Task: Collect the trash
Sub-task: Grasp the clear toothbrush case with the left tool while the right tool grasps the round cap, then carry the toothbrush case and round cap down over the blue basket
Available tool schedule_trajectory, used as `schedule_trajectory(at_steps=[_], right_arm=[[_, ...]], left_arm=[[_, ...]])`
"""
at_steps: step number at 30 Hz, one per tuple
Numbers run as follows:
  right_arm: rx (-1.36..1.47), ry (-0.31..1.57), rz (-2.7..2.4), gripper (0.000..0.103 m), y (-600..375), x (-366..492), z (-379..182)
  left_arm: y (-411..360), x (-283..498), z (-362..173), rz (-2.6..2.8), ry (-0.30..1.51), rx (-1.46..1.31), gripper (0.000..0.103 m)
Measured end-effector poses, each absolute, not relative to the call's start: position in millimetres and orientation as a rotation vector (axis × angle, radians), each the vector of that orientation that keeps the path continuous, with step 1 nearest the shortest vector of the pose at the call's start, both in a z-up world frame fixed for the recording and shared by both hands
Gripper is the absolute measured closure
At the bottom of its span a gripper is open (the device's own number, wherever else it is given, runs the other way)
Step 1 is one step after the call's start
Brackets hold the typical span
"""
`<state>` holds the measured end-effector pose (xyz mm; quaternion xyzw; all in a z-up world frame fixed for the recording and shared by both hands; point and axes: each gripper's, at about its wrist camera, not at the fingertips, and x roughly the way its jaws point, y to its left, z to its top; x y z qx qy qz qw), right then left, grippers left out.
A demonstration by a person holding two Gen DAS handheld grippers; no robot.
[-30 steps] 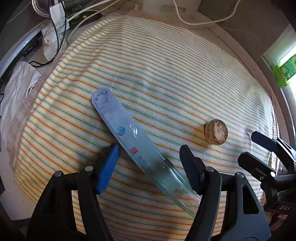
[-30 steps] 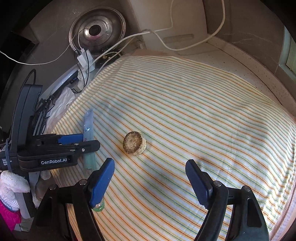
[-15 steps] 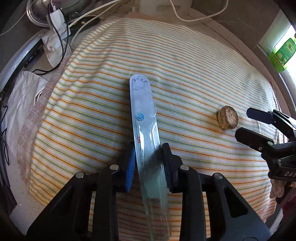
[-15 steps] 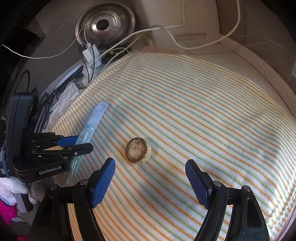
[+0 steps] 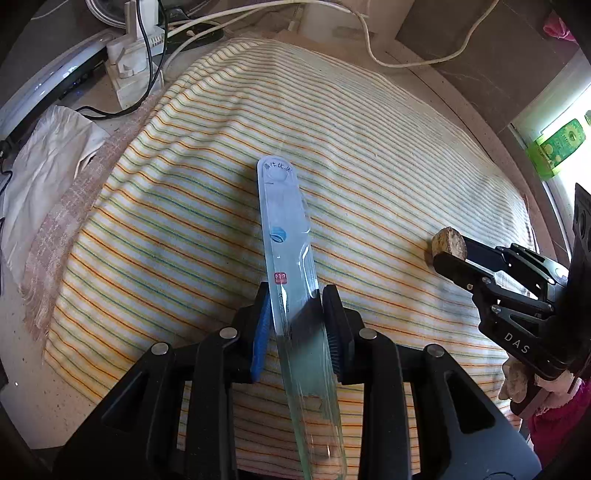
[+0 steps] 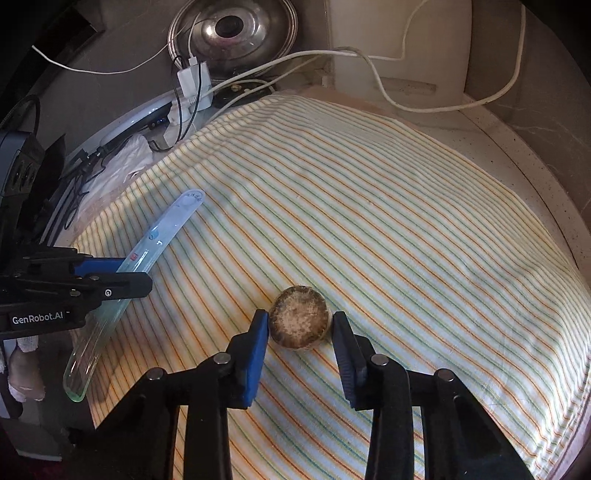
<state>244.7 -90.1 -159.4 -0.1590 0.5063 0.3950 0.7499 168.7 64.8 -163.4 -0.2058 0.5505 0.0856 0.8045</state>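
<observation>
My left gripper [image 5: 295,317] is shut on a long clear plastic sleeve [image 5: 284,236] and holds it over the striped cloth [image 5: 369,147]. The sleeve also shows in the right wrist view [image 6: 155,236], with the left gripper [image 6: 122,275] clamped near its middle. A round brown cork-like disc [image 6: 299,318] lies on the cloth. My right gripper [image 6: 299,325] has closed on it from both sides, pads touching its edges. The disc [image 5: 448,242] and the right gripper [image 5: 461,258] show at the right of the left wrist view.
White cables [image 6: 332,55], a charger plug [image 6: 190,79] and a steel lid [image 6: 232,31] lie beyond the cloth's far edge. A crumpled white bag [image 5: 48,155] lies left of the cloth. A green carton [image 5: 557,144] stands at the far right.
My right gripper moved forward and shut on the brown disc. My left gripper, which closed on the sleeve a moment earlier, keeps its hold and has lifted and turned it slightly.
</observation>
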Motion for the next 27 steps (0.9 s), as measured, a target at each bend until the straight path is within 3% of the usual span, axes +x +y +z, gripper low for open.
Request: schedule_trajectory(at_steps=[27], right_arm=[[-0.054,1.078,0.729,0.068,-151,165,-103]], left_arm=[[83,70,-120,0.079,1.108,-0.391,0.076]])
